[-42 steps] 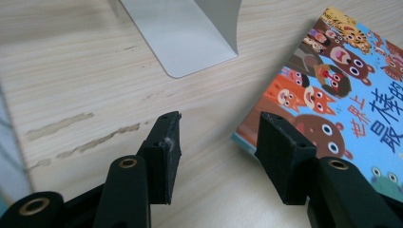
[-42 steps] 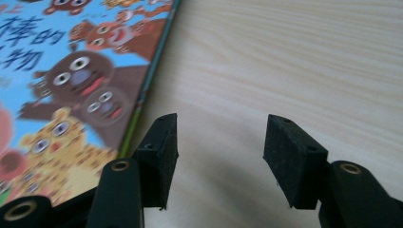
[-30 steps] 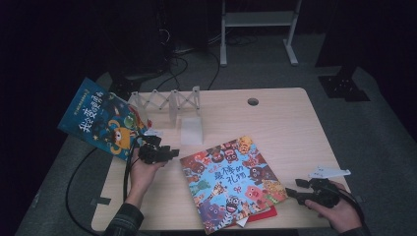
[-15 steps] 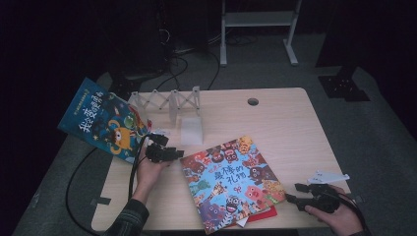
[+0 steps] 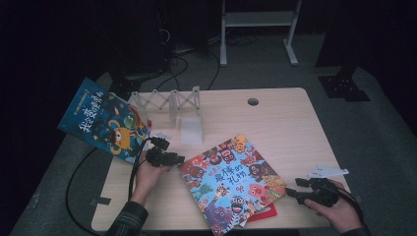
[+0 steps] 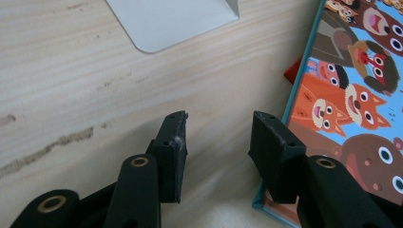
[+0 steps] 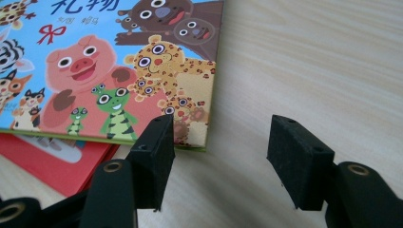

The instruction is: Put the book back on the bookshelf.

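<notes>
Left gripper (image 5: 178, 159): jaws spread wide with bare wood between them, hovering right at the near-left edge of the animal picture book (image 5: 231, 179); in the left gripper view (image 6: 217, 142) one jaw sits just over that book's teal edge.
Right gripper (image 5: 294, 191): jaws apart too, nothing pinched, low over the table (image 5: 290, 128) just off the book's right corner; seen close in the right gripper view (image 7: 218, 156).
Animal picture book: flat on the table, front and centre, cover up, lying on a red book (image 5: 263, 215) that peeks out beneath its near edge.
Blue book (image 5: 104, 120): overhanging the table's left edge, well apart from the others.
White rack (image 5: 169, 101): standing at the far side, with its flat plate (image 5: 190, 130) resting on the wood.
</notes>
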A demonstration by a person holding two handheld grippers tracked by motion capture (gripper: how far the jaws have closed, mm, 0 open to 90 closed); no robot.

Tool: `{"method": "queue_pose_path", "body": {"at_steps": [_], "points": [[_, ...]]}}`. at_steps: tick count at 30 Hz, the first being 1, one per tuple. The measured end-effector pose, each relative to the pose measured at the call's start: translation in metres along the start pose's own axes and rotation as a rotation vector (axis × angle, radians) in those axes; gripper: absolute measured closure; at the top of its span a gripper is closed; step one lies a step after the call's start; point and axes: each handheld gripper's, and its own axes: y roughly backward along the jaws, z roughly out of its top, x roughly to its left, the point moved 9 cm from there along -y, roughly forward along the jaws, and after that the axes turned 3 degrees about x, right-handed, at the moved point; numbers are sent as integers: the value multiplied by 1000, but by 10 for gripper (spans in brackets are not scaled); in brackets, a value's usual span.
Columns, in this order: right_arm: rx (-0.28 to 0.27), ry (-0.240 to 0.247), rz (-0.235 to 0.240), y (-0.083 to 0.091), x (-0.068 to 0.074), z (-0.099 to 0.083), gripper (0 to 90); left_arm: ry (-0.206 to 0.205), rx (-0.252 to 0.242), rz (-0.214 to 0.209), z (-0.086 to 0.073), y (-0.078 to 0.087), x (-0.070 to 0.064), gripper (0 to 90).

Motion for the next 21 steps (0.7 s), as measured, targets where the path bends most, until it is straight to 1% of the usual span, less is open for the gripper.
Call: {"method": "queue_pose_path", "body": {"at_steps": [2, 6, 8, 9, 12, 14, 15, 18, 21], "points": [[-1, -7, 7, -2, -2, 3, 405, 6, 6, -11, -4, 1, -1, 553], [-8, -20, 2, -6, -8, 8, 409, 14, 15, -46, -11, 6, -3, 545], [-8, -18, -5, -7, -11, 10, 408, 21, 16, -63, -14, 8, -4, 540], [-8, -17, -6, -8, -12, 11, 408, 21, 23, -67, -16, 9, -4, 538], [-8, -19, -11, -11, -16, 15, 410, 4, 35, -58, -20, 13, -8, 537], [-15, -21, -14, -13, -19, 17, 413, -2, 34, -59, -24, 16, -11, 536], [-13, -31, -15, -13, -21, 18, 413, 2, 32, -69, -25, 18, -13, 536], [-20, -32, -24, -17, -26, 23, 414, 15, 17, -106, -29, 23, -19, 521], [-20, -38, -31, -21, -30, 28, 414, 18, 12, -142, -31, 27, -25, 515]]}}
